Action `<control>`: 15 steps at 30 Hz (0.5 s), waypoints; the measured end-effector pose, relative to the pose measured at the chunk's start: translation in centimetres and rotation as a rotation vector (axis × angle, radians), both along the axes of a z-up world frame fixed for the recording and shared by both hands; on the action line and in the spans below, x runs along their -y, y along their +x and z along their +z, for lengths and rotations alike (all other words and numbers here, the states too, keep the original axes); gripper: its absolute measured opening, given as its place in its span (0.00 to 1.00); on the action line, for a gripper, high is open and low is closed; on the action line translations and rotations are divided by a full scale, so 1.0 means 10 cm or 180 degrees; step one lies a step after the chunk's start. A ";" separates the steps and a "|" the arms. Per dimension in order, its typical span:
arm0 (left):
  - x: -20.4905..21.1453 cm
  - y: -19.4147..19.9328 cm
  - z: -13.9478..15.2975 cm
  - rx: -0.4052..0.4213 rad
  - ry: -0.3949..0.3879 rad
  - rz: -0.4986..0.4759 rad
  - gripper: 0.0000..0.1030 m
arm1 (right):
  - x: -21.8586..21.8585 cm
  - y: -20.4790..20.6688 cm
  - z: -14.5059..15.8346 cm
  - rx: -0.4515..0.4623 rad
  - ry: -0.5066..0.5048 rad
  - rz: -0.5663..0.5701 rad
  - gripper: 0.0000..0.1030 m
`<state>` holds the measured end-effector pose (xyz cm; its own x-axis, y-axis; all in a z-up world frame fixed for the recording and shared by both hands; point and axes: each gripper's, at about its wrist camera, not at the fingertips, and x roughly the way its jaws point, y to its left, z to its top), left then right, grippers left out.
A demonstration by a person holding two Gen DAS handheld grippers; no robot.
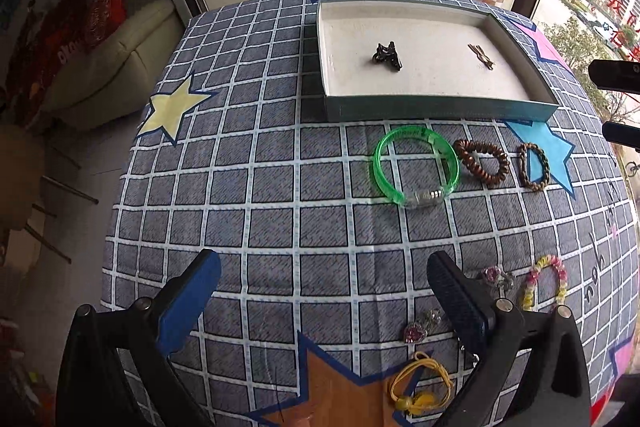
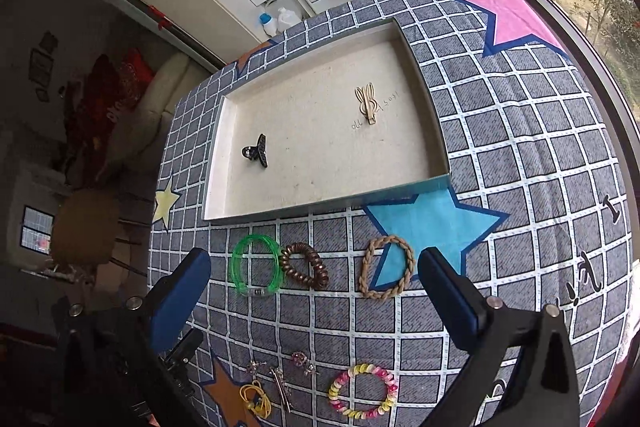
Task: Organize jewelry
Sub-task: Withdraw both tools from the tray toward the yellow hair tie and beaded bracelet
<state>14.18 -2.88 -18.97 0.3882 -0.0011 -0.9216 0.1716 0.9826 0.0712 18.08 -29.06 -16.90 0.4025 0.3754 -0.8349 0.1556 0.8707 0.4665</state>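
Left gripper spread wide, nothing held, right gripper likewise spread and empty, beige rabbit-shaped clip in shallow white-lined tray clearly shown only by right wrist view.

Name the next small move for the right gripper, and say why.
Probably lower the right gripper onto the brown spiral hair tie: the jaws are open and empty, the tie lies almost between them, and the tray holds only two clips.

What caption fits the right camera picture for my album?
Open right gripper hovers over three bracelets beside a tray holding two clips.
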 end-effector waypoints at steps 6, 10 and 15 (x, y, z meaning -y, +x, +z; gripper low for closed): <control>-0.09 -0.33 -0.18 -0.0240 -0.0076 0.0038 1.00 | -0.05 -0.42 -0.27 -0.0354 -0.0060 0.0032 1.00; -0.11 -0.50 -0.31 -0.0407 -0.0151 0.0000 1.00 | -0.07 -0.70 -0.45 -0.0560 -0.0180 0.0006 1.00; -0.13 -0.62 -0.42 -0.0495 -0.0161 -0.0015 1.00 | -0.08 -0.98 -0.67 -0.0796 -0.0322 -0.0025 1.00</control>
<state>7.96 -1.59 -23.22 0.2406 -0.0505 -0.9693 0.1814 0.9834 -0.0062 8.23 -28.22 -23.55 0.1817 0.2828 -0.9418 0.2620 0.9092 0.3236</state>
